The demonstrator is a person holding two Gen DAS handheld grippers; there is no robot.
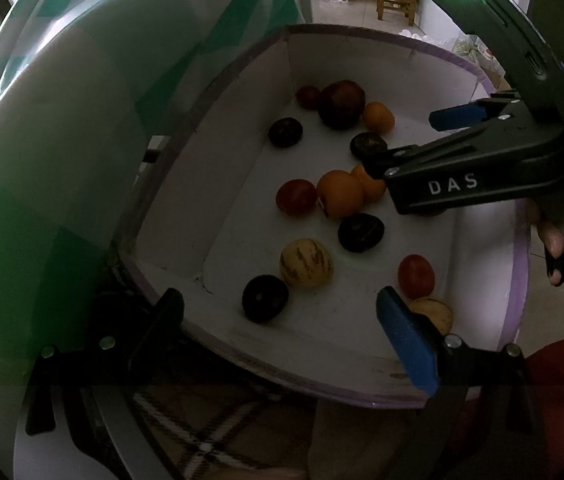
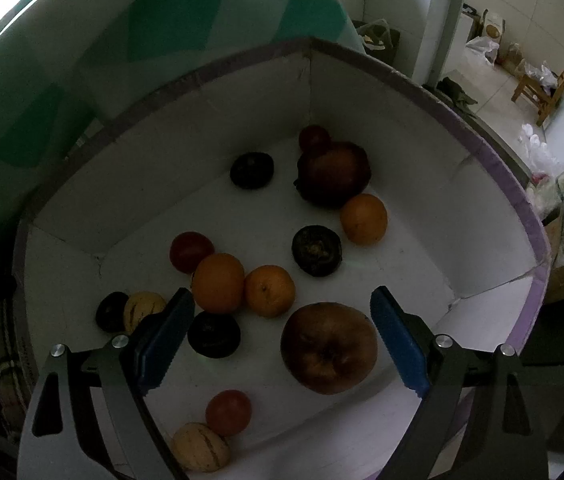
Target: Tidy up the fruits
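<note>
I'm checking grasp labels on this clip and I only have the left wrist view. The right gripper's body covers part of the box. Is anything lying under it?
Observer: Yes. The right wrist view shows a large brownish apple on the floor of the box, between the fingers of the right gripper.
Operator: Is the gripper shut on the apple?
Observer: No. The jaws stand wide open, and the apple fills only the right part of the gap.
Operator: And the orange half hidden behind the gripper?
Observer: It is a whole orange, and it touches a second orange beside it.
</note>
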